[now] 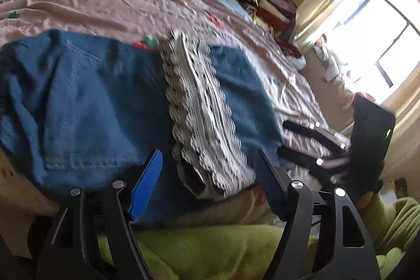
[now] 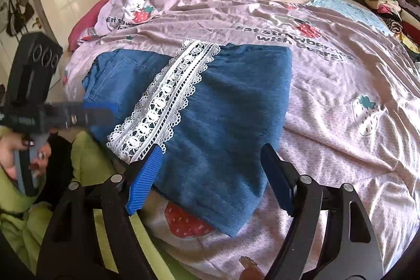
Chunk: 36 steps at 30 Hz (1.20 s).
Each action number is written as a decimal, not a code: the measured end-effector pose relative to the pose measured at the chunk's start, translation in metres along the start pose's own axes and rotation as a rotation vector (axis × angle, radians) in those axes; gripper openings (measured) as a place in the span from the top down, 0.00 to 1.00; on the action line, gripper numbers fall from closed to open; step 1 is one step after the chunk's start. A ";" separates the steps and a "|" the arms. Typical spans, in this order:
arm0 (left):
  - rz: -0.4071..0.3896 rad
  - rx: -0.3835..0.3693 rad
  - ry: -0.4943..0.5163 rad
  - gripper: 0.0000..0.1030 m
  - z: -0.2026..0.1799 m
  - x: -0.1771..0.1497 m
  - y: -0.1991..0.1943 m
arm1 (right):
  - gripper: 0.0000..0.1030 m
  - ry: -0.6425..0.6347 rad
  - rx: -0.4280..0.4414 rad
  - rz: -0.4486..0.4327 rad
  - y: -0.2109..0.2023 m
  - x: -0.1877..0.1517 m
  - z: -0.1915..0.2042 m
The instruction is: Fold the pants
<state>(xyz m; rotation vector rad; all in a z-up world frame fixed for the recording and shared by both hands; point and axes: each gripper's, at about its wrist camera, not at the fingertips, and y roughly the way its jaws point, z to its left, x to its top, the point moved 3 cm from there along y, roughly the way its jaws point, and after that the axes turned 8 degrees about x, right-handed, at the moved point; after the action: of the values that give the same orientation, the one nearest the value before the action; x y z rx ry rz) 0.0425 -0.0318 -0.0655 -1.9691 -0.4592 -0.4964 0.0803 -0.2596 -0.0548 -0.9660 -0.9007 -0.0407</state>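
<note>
Pants [image 2: 199, 106]: blue denim with a white lace strip [image 2: 162, 101], folded, lying on my bed's pink strawberry sheet [image 2: 341, 106].
Left tool [image 1: 207, 175]: spread, holding nothing, pants at twelve o'clock.
Right tool [image 2: 210, 172]: spread, empty, over the pants' near edge.

The left claw [image 1: 207, 175] stood open over the near edge of the pants [image 1: 86, 106], nothing between its blue pads [image 1: 147, 183]. The pants lay folded on the bed [image 1: 105, 7], a white lace strip [image 1: 199, 117] running down them. Right of the pants, the right claw [image 1: 296, 141] reached in just above the sheet. Beyond the pants, a pile of clothes [image 1: 265, 4] sat by the wall, left of a bright window [image 1: 380, 43]. Green fabric [image 1: 210, 246] showed below the pants.
</note>
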 end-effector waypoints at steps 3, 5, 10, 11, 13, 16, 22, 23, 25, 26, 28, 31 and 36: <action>0.026 0.013 0.011 0.32 -0.005 -0.002 0.011 | 0.32 -0.004 -0.001 -0.005 -0.003 -0.002 -0.001; 0.056 0.024 0.026 0.53 -0.010 -0.007 0.022 | 0.32 0.006 0.002 -0.006 -0.004 -0.004 -0.003; 0.081 0.027 0.077 0.80 -0.020 -0.012 0.025 | 0.32 0.011 0.024 0.013 0.002 -0.009 -0.002; 0.078 0.030 0.090 0.81 -0.020 -0.012 0.020 | 0.32 0.005 0.033 0.016 0.003 -0.009 0.000; 0.060 0.090 0.121 0.81 -0.017 -0.015 0.012 | 0.32 -0.020 0.048 0.004 0.003 -0.006 0.008; 0.076 0.098 0.097 0.81 -0.010 -0.020 0.013 | 0.32 -0.046 0.047 0.005 0.009 -0.003 0.015; 0.085 0.133 0.132 0.69 -0.015 -0.022 0.017 | 0.33 -0.036 -0.050 0.090 0.028 -0.018 0.002; 0.082 0.132 0.133 0.66 -0.015 -0.022 0.017 | 0.33 -0.036 -0.056 0.091 0.029 -0.020 0.000; 0.078 0.132 0.134 0.65 -0.017 -0.021 0.016 | 0.33 -0.034 -0.057 0.088 0.030 -0.022 -0.001; 0.075 0.136 0.138 0.63 -0.017 -0.020 0.016 | 0.33 -0.037 -0.062 0.091 0.031 -0.022 0.000; 0.068 0.144 0.143 0.60 -0.018 -0.019 0.015 | 0.33 -0.037 -0.064 0.091 0.030 -0.021 0.000; 0.055 0.157 0.149 0.60 -0.020 -0.018 0.010 | 0.32 -0.014 -0.042 0.063 0.021 -0.018 0.000; 0.044 0.180 0.154 0.60 -0.020 -0.016 0.005 | 0.29 0.007 -0.043 0.047 0.011 -0.015 -0.002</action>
<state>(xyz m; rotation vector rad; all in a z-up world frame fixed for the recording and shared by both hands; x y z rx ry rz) 0.0289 -0.0535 -0.0697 -1.7500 -0.3507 -0.5546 0.0765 -0.2597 -0.0735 -1.0264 -0.8740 -0.0239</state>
